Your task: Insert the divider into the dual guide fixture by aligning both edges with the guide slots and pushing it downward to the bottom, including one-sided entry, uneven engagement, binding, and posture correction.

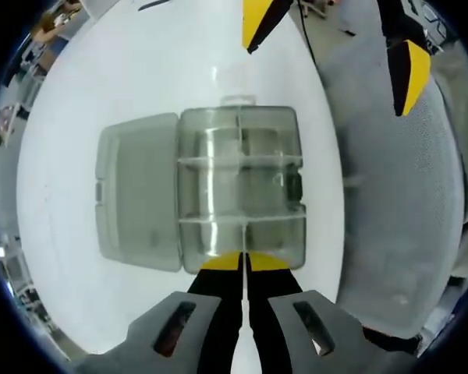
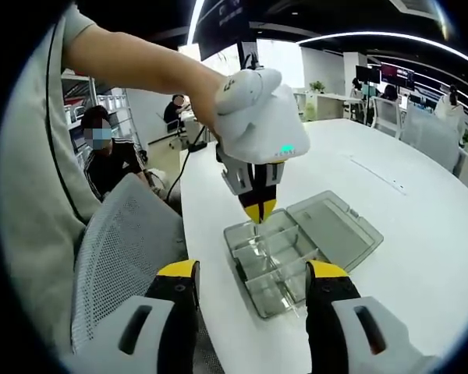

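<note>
A clear plastic compartment box [image 1: 210, 187] lies on the white table [image 1: 140, 70], its lid [image 1: 138, 202] folded open to one side. My left gripper [image 1: 244, 263] is over the box's near end cell. Its yellow tips are pressed together on a thin clear divider [image 1: 244, 238], seen edge-on and reaching down into the box. In the right gripper view the left gripper [image 2: 259, 212] points straight down into the box [image 2: 246, 234], with the divider [image 2: 259, 232] below its tips. My right gripper [image 2: 253, 273] hangs open just short of the box, holding nothing; its yellow tips [image 1: 409, 74] are spread wide.
A grey mesh chair [image 2: 121, 241] stands against the table edge beside the box. A person's arm [image 2: 132, 58] holds the left gripper. Another person [image 2: 113, 160] sits behind the chair. The open lid [image 2: 335, 226] lies toward the wide table surface [image 2: 421, 234].
</note>
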The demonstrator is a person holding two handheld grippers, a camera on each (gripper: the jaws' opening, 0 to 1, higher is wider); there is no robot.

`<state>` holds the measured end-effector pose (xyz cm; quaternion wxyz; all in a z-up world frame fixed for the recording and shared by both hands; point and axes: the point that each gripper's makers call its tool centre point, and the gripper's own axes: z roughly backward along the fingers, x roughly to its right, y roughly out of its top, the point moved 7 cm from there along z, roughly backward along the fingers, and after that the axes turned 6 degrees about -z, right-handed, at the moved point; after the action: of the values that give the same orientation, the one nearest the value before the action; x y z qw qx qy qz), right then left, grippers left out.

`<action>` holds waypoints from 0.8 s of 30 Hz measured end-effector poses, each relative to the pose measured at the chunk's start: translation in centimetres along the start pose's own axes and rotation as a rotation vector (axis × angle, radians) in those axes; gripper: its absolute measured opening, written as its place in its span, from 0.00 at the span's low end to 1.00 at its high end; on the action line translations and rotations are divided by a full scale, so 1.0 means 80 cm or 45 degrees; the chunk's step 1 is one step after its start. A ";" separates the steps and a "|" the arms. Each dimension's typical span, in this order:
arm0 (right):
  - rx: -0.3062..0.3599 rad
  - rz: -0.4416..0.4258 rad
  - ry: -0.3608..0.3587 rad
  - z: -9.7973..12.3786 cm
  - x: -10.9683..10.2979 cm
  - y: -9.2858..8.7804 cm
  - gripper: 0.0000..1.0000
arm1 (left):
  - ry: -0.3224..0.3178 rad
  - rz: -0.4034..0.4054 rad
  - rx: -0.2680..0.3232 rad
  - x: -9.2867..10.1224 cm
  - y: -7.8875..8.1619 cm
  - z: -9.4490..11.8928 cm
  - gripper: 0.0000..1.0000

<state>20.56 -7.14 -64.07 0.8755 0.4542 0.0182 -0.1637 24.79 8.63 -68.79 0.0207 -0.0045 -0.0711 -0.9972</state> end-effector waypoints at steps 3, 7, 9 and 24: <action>0.001 -0.001 0.000 0.000 0.000 0.000 0.52 | -0.002 -0.001 0.000 0.000 0.000 -0.002 0.00; -0.001 -0.001 -0.001 0.000 0.000 -0.001 0.51 | -0.002 0.000 0.001 0.000 0.000 -0.004 0.00; 0.000 -0.004 -0.001 0.000 0.001 -0.001 0.52 | -0.002 -0.001 -0.001 0.000 0.000 -0.005 0.00; -0.002 -0.013 -0.004 0.001 0.001 -0.004 0.51 | -0.008 0.004 0.000 -0.001 -0.001 -0.012 0.00</action>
<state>20.56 -7.41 -64.30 0.8752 0.4530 0.0192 -0.1688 24.83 8.56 -69.78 0.0219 -0.0077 -0.0712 -0.9972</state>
